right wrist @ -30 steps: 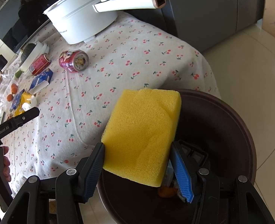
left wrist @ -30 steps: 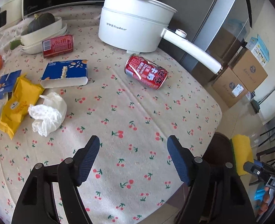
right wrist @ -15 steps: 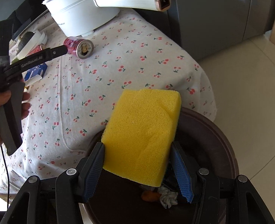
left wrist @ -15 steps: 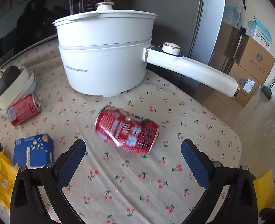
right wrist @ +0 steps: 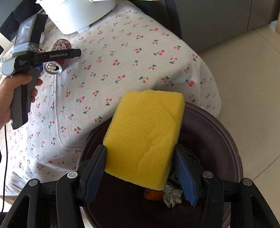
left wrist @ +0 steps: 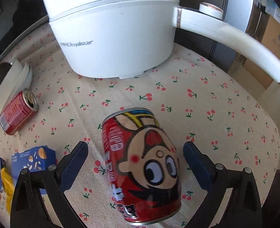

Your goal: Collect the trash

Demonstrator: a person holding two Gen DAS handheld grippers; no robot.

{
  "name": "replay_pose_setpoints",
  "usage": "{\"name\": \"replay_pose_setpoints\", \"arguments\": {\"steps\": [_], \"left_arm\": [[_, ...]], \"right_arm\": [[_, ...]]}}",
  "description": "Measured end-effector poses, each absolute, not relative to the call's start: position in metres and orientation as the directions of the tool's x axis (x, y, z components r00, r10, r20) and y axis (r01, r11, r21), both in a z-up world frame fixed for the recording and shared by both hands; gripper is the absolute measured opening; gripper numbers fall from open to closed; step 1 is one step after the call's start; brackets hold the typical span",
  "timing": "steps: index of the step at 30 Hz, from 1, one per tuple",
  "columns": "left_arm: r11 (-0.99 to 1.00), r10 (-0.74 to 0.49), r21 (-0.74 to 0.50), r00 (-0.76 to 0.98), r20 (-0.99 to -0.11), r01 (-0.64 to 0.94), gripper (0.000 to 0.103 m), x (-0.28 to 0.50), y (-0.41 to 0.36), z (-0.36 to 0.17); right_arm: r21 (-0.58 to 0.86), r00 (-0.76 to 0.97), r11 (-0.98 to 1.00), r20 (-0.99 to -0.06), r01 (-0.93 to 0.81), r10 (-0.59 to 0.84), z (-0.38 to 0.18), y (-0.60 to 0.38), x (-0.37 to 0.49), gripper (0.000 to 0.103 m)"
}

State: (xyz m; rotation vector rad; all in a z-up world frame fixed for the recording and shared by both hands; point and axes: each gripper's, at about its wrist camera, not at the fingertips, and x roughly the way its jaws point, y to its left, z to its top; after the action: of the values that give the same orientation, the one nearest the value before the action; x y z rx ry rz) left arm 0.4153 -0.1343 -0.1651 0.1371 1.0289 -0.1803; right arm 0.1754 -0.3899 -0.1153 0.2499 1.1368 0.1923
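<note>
A red drink can (left wrist: 140, 161) with a cartoon face lies on its side on the cherry-print tablecloth (left wrist: 206, 104). My left gripper (left wrist: 135, 146) straddles it. Its jaws are closing, and a gap still shows between each pad and the can. In the right wrist view a hand holds that left gripper (right wrist: 71, 53) over the can (right wrist: 53, 67). My right gripper (right wrist: 140, 149) is shut on a yellow sponge (right wrist: 145, 133) above a dark brown bin (right wrist: 216, 142). The bin holds an orange scrap (right wrist: 153, 194) and a crumpled tissue (right wrist: 172, 195).
A white electric pot (left wrist: 111, 34) with a long handle stands just behind the can. At the left lie a second red can (left wrist: 16, 114), a blue carton (left wrist: 33, 159), a yellow packet (left wrist: 6, 182) and stacked white bowls (left wrist: 10, 83). Cardboard boxes (left wrist: 273, 41) stand beyond the table's right edge.
My left gripper has travelled across the table toward the pot, and the cartoon can now lies between its jaws. The right gripper has held still with the sponge.
</note>
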Motion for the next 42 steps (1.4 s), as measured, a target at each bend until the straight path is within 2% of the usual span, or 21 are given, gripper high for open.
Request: {"name": "replay_pose_setpoints", "arguments": {"steps": [1, 3, 13, 21, 30, 42], "left_arm": [[0.978, -0.129, -0.026, 0.499, -0.857, 0.209, 0.082, 0.415, -0.126, -0.165], [0.975, -0.184, -0.088, 0.51, -0.84, 0.205, 0.068, 0.412, -0.115, -0.163], [0.962, -0.245, -0.14, 0.509, -0.825, 0.236, 0.067, 0.373, -0.096, -0.148], [0.945, -0.294, -0.17, 0.494, -0.818, 0.28, 0.067, 0.291, -0.103, -0.118], [0.92, -0.369, -0.243, 0.466, -0.804, 0.308, 0.067, 0.198, -0.103, -0.107], [0.865, -0.46, -0.295, 0.409, -0.788, 0.406, 0.067, 0.144, -0.154, -0.111]], "right_arm": [[0.291, 0.41, 0.956, -0.869, -0.027, 0.277, -0.115, -0.389, 0.175, 0.062], [0.288, 0.408, 0.957, -0.87, -0.032, 0.276, -0.116, -0.387, 0.176, 0.062], [0.272, 0.424, 0.962, -0.868, -0.03, 0.258, -0.11, -0.379, 0.176, 0.062], [0.252, 0.446, 0.968, -0.864, -0.021, 0.234, -0.107, -0.38, 0.162, 0.062], [0.214, 0.49, 0.976, -0.846, -0.047, 0.209, -0.096, -0.384, 0.132, 0.062], [0.183, 0.481, 0.983, -0.861, -0.017, 0.168, -0.113, -0.389, 0.098, 0.062]]}}
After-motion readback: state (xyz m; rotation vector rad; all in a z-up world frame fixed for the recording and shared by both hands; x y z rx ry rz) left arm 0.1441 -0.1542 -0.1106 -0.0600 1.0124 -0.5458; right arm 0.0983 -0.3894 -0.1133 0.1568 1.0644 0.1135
